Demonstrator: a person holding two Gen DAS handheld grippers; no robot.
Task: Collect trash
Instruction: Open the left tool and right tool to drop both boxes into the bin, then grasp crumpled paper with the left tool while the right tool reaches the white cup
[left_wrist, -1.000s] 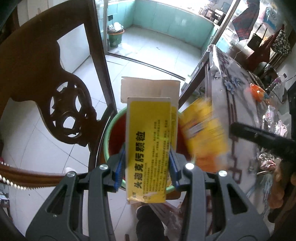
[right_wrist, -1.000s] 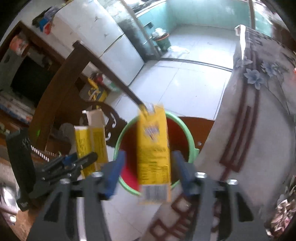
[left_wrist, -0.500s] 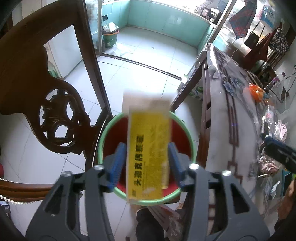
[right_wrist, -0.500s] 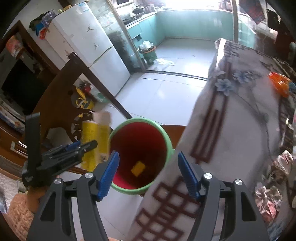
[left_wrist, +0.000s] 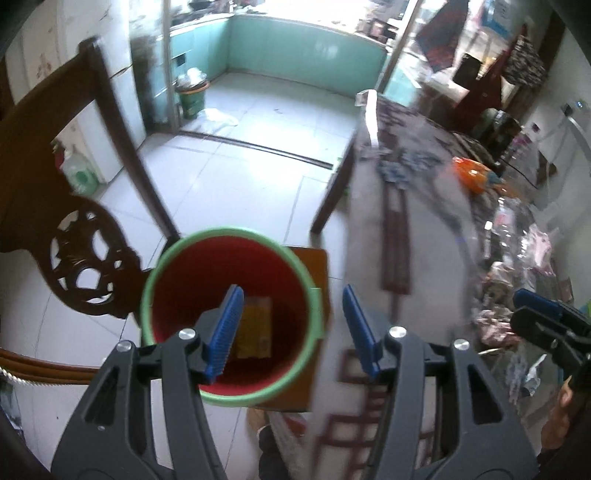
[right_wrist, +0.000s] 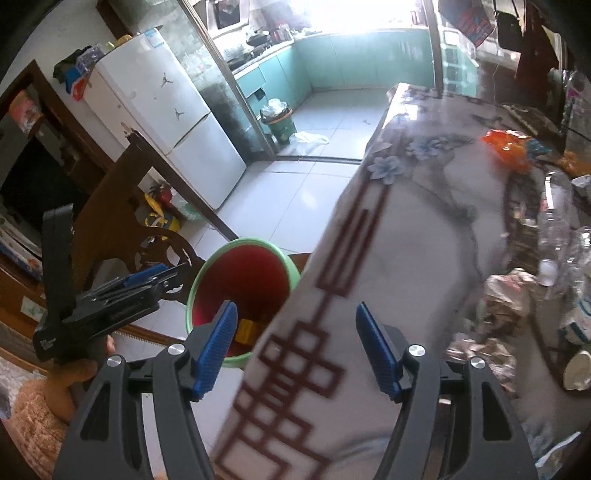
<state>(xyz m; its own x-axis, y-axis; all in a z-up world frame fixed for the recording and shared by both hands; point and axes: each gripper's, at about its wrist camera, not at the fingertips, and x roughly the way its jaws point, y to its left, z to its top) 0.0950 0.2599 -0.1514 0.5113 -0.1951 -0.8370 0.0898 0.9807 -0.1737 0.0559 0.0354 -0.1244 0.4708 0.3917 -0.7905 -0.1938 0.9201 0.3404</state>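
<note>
Red bin (left_wrist: 295, 280) with green rim, yellow boxes (left_wrist: 255, 328) inside, left gripper (left_wrist: 291, 328) and right gripper (right_wrist: 297, 347) released, empty

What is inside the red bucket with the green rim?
In the red bucket, yellow packaging lies at the bottom. The left gripper hides part of the bottom, so how many pieces there are, or whether more lies there, cannot be told.

The left gripper (left_wrist: 291, 328) hangs above the red bin (left_wrist: 231, 397) with its green rim, jaws having just been opening and nothing between the blue pads (left_wrist: 225, 328); a yellow box (left_wrist: 255, 328) lies on the bin's floor; the bin stands beside the table's near corner (left_wrist: 406, 277); a carved wooden chair (left_wrist: 55, 206) stands left; the right gripper (left_wrist: 546, 325) shows at the right edge.
</note>
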